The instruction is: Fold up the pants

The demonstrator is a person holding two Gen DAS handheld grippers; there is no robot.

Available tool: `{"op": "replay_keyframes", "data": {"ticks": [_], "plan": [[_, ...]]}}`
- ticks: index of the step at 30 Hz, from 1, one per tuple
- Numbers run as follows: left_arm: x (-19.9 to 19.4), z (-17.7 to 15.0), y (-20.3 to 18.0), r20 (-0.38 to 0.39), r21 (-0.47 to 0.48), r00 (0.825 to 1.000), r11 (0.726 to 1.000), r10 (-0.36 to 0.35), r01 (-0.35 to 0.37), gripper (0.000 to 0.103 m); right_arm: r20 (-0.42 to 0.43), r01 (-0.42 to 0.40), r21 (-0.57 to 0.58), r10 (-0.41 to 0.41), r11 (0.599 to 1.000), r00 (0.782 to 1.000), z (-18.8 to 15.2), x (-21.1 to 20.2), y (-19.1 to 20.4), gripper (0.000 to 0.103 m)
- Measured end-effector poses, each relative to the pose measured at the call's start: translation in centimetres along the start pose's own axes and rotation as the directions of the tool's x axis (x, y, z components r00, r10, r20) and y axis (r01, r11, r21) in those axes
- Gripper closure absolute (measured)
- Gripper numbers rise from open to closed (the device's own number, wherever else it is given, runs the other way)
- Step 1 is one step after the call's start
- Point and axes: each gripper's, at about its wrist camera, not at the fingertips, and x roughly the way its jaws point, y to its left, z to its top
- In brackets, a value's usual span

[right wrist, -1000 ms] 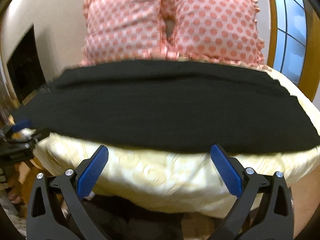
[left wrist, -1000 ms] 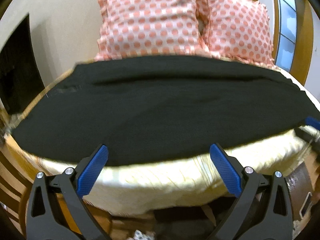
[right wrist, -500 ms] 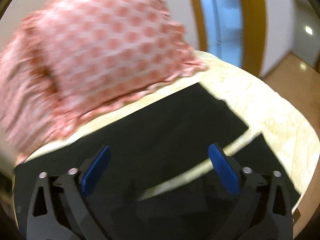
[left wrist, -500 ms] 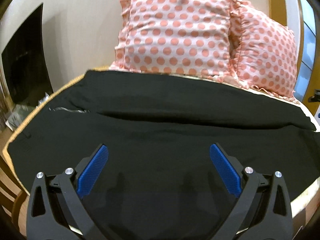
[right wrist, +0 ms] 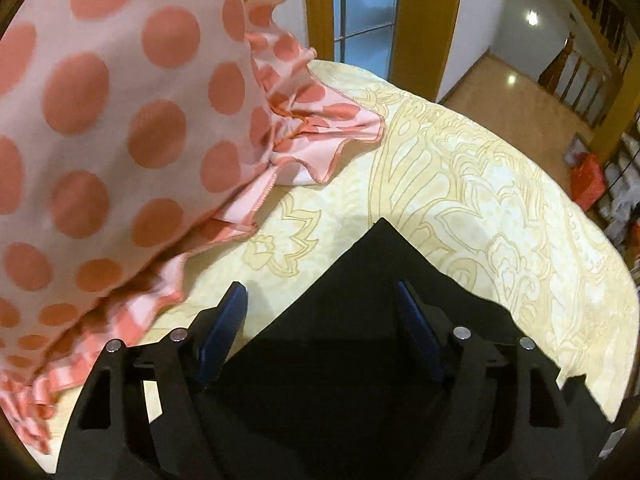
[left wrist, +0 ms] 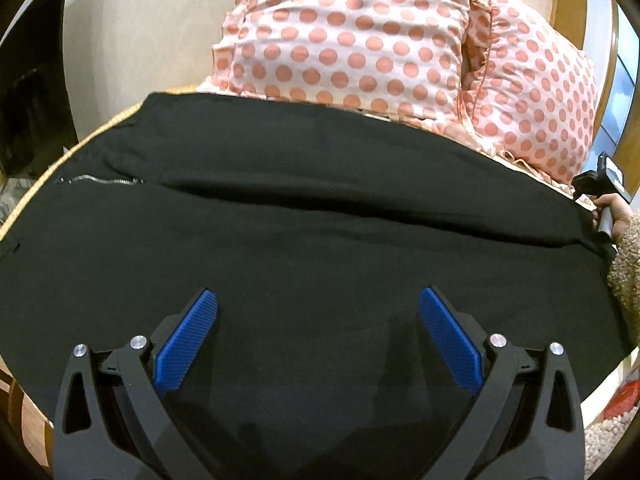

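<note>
Black pants spread across the bed, both grippers over them with nothing pinched.

In the left wrist view, the left gripper (left wrist: 318, 312) hangs with its blue pads (left wrist: 188, 342) spread wide above the pants (left wrist: 320, 220), which lie flat from the bed's left edge to its right; a zip (left wrist: 100, 180) shows near the left end. Beyond them two dotted pillows (left wrist: 360, 32) lean at the head of the bed. At the right edge a hand (left wrist: 618, 216) in a fuzzy sleeve (left wrist: 628, 276) grips a handle. In the right wrist view, the right gripper (right wrist: 320, 300) has just been closing, yet its jaws stand apart, one to each side of a pants corner (right wrist: 384, 240) that lies on the cream bedspread (right wrist: 480, 200) without being clamped. A pillow frill (right wrist: 312, 140) lies just beyond, then a window (right wrist: 364, 8).
</note>
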Motion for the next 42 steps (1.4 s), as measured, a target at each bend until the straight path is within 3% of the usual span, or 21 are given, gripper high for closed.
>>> {"op": "replay_keyframes", "data": {"ticks": [3, 4, 6, 8, 9, 11, 14, 19, 21, 22, 24, 25, 28, 29, 30, 32, 33, 36, 39, 42], "plan": [[0.0, 0.0, 0.1, 0.0, -0.005, 1.0, 1.0, -0.006, 0.006, 0.002, 0.014, -0.014, -0.02, 0.014, 1.0, 1.0, -1.2, -0.9, -0.7, 0.046], [0.0, 0.0, 0.0, -0.001, -0.004, 1.0, 1.0, -0.006, 0.006, 0.002, 0.012, -0.043, -0.001, 0.043, 0.999, 0.999, -1.7, -1.3, -1.4, 0.048], [0.0, 0.0, 0.0, 0.0, -0.001, 1.0, 1.0, -0.007, 0.007, 0.002, 0.012, -0.086, 0.028, 0.086, 0.996, 0.996, -2.3, -1.9, -2.6, 0.062], [-0.1, -0.1, 0.0, 0.005, 0.0, 1.0, 1.0, -0.005, 0.005, 0.002, 0.002, -0.19, 0.087, 0.191, 0.978, 0.982, -2.9, -2.6, -4.4, 0.073], [-0.2, -0.1, -0.1, 0.008, 0.002, 1.0, 1.0, 0.002, -0.002, 0.002, -0.006, -0.261, 0.135, 0.264, 0.956, 0.965, -3.2, -2.8, -5.4, 0.085], [-0.5, -0.2, 0.0, 0.018, 0.004, 1.0, 1.0, 0.013, -0.013, 0.002, 0.009, -0.391, 0.234, 0.4, 0.89, 0.916, -3.9, -3.4, -8.0, 0.094], [-1.4, -0.3, 0.1, 0.036, 0.003, 0.999, 1.0, 0.007, -0.008, 0.002, 0.118, -0.501, 0.219, 0.487, 0.838, 0.866, -5.1, -6.4, -10.8, 0.097], [-2.9, -0.7, 0.5, 0.072, -0.001, 0.997, 1.0, 0.002, -0.002, 0.002, 0.271, -0.67, 0.155, 0.622, 0.726, 0.735, -10.1, -12.9, -16.9, 0.099], [-3.2, -0.8, 0.6, 0.078, -0.007, 0.997, 1.0, -0.002, 0.002, 0.002, 0.283, -0.685, 0.15, 0.633, 0.713, 0.72, -12.9, -13.9, -19.4, 0.099], [-3.3, -0.8, 0.6, 0.079, -0.009, 0.997, 1.0, -0.005, 0.005, 0.002, 0.27, -0.674, 0.151, 0.626, 0.723, 0.732, -14.1, -13.9, -20.1, 0.099], [-3.3, -0.9, 0.5, 0.079, -0.007, 0.997, 1.0, -0.012, 0.013, 0.002, 0.193, -0.627, 0.187, 0.598, 0.756, 0.778, -14.7, -12.1, -20.8, 0.098], [-3.3, -0.8, 0.4, 0.077, -0.005, 0.997, 1.0, -0.014, 0.014, 0.002, 0.16, -0.623, 0.218, 0.602, 0.752, 0.782, -14.6, -11.4, -20.9, 0.097], [-3.6, -0.8, -0.1, 0.08, 0.007, 0.997, 1.0, -0.014, 0.013, 0.002, 0.115, -0.637, 0.254, 0.631, 0.728, 0.767, -13.5, -10.6, -19.8, 0.096], [-3.7, -0.8, -0.2, 0.087, 0.011, 0.996, 1.0, -0.009, 0.008, 0.002, 0.114, -0.631, 0.228, 0.623, 0.742, 0.774, -13.0, -10.9, -18.8, 0.084], [-3.8, -1.0, -0.3, 0.092, 0.015, 0.996, 1.0, -0.004, 0.002, 0.002, 0.113, -0.619, 0.199, 0.609, 0.76, 0.785, -12.3, -11.1, -17.4, 0.054], [-3.5, -1.0, -0.5, 0.092, 0.021, 0.996, 1.0, 0.013, -0.015, 0.002, 0.137, -0.596, 0.145, 0.58, 0.79, 0.803, -10.7, -12.1, -14.8, 0.02], [-3.2, -1.0, -0.5, 0.086, 0.022, 0.996, 1.0, 0.02, -0.022, 0.002, 0.138, -0.572, 0.115, 0.558, 0.812, 0.819, -9.7, -12.1, -13.7, 0.028], [-2.0, -0.9, -0.4, 0.055, 0.019, 0.998, 0.999, 0.035, -0.036, 0.002, 0.08, -0.429, 0.057, 0.424, 0.902, 0.902, -6.2, -10.5, -8.2, 0.053], [-0.8, -0.8, -0.1, 0.021, 0.006, 0.999, 0.999, 0.038, -0.038, 0.002, 0.014, -0.307, 0.097, 0.307, 0.947, 0.952, -3.3, -7.5, -4.1, 0.054], [-0.3, -0.9, 0.1, 0.006, -0.001, 0.999, 0.999, 0.038, -0.038, 0.002, -0.009, -0.194, 0.126, 0.197, 0.973, 0.98, -1.8, -5.5, -1.4, 0.054]]}}
